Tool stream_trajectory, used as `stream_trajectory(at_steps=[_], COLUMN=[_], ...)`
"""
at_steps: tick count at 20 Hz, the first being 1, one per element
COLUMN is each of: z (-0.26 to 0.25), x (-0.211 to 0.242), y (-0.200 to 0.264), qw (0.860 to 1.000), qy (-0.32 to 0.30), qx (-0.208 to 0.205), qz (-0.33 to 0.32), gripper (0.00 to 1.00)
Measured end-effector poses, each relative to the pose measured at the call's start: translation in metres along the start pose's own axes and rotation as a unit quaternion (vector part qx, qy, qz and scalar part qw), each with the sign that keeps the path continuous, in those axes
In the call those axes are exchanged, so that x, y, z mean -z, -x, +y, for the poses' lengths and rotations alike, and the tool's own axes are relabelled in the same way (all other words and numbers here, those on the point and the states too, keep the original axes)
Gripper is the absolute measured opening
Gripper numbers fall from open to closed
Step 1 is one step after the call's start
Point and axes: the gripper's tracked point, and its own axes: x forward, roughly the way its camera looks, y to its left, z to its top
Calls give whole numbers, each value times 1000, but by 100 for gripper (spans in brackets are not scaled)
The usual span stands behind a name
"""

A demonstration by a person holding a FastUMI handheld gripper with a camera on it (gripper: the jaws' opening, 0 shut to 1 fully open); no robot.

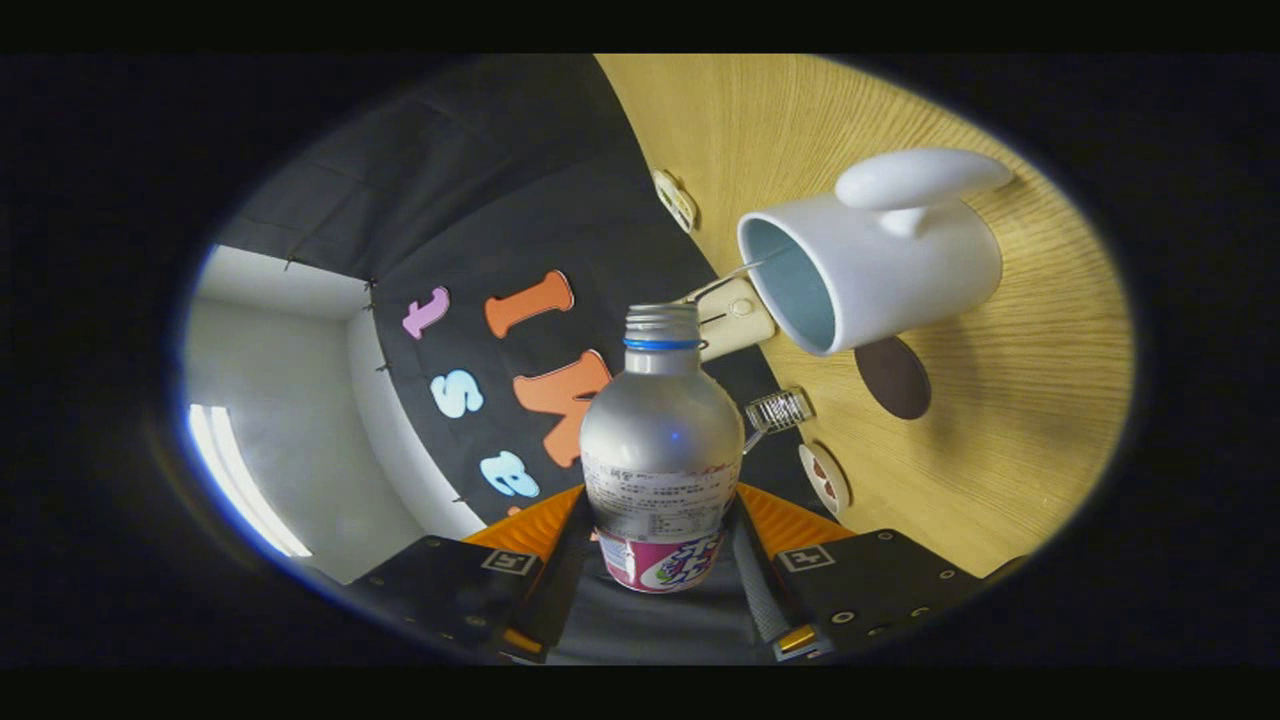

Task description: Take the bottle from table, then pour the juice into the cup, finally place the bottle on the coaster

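Observation:
A silver bottle (660,440) with a blue neck ring and a printed label sits between my fingers, and my gripper (660,545) is shut on its lower body. The whole view is rolled, so the wooden table (1000,420) stands like a wall beside the bottle. The bottle's open mouth points towards a white mug (870,265) with a big handle, whose opening faces the neck from a short distance. A dark round coaster (893,377) lies on the table just past the mug. No juice shows between the bottle's mouth and the mug.
Along the table's edge sit a beige clip-like piece (735,312), a small clear ribbed object (779,410) and two small round patterned items (826,478) (677,198). A white wall and a bright light strip (240,480) lie beyond the black cloth.

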Motion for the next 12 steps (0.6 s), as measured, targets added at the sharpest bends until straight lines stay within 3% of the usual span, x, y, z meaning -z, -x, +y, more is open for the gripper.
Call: stream_trajectory(at_steps=[12], z=[14], x=[0], y=[-1], qw=[999], qy=[-44], qx=[-21], qz=[0], gripper=[72])
